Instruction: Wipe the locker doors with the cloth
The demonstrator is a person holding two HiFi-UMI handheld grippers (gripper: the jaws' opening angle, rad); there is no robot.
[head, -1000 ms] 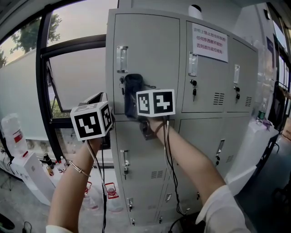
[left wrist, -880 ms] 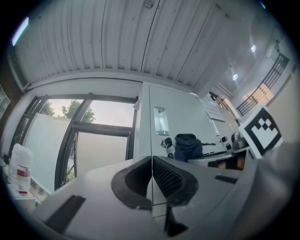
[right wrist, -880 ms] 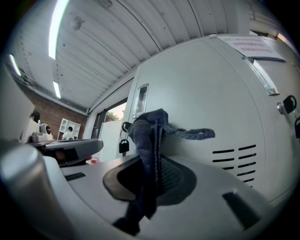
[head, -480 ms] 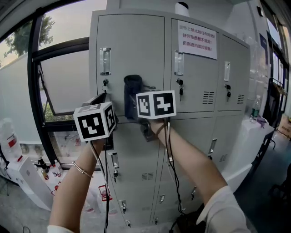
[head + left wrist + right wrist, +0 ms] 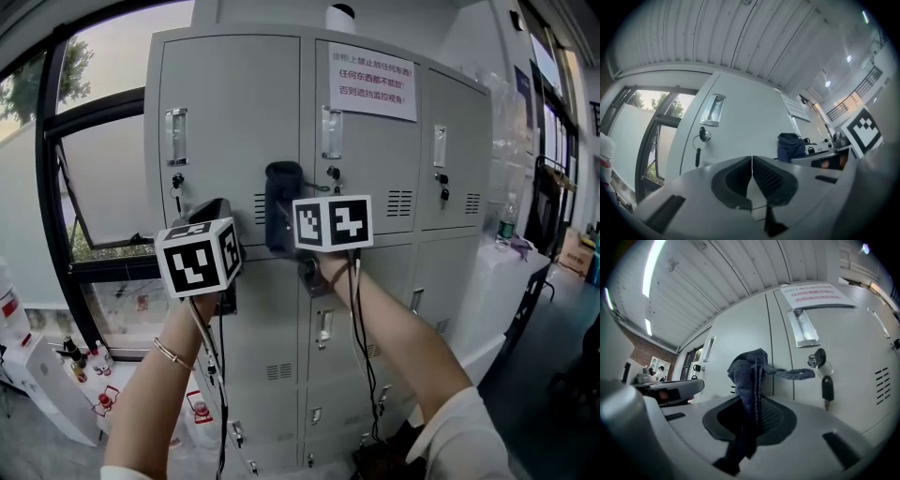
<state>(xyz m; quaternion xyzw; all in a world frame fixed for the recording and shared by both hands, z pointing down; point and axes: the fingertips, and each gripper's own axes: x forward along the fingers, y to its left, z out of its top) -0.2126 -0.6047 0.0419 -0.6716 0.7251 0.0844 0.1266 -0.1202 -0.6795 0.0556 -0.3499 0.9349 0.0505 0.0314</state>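
I am standing in front of the grey lockers (image 5: 234, 112) and working on the upper row, at the seam between the far-left door and the one to its right. My right gripper (image 5: 754, 404) is closed on the dark blue cloth (image 5: 747, 380); the cloth is bunched up between the jaws and, as far as I can judge, is pressing against the door. My left gripper (image 5: 752, 176) is closed with nothing between its jaws, hanging just left of and below the right one, in front of the left door.

To wipe well, I am thinking of pressing the wad flat to the metal and sweeping across each panel in overlapping passes, rather than dabbing with the bunched tip.

At the left the window (image 5: 103, 169) is standing beside the lockers. At the right a white table (image 5: 502, 272) is crowding the lower doors. A paper notice (image 5: 372, 82) is covering the top of the middle door, so I am planning to go around it. The clear label holders (image 5: 175, 136) are sticking out of each door. A key (image 5: 827, 389) is hanging in the lock just right of the cloth, and a loose tail of the cloth is reaching towards it and could snag.
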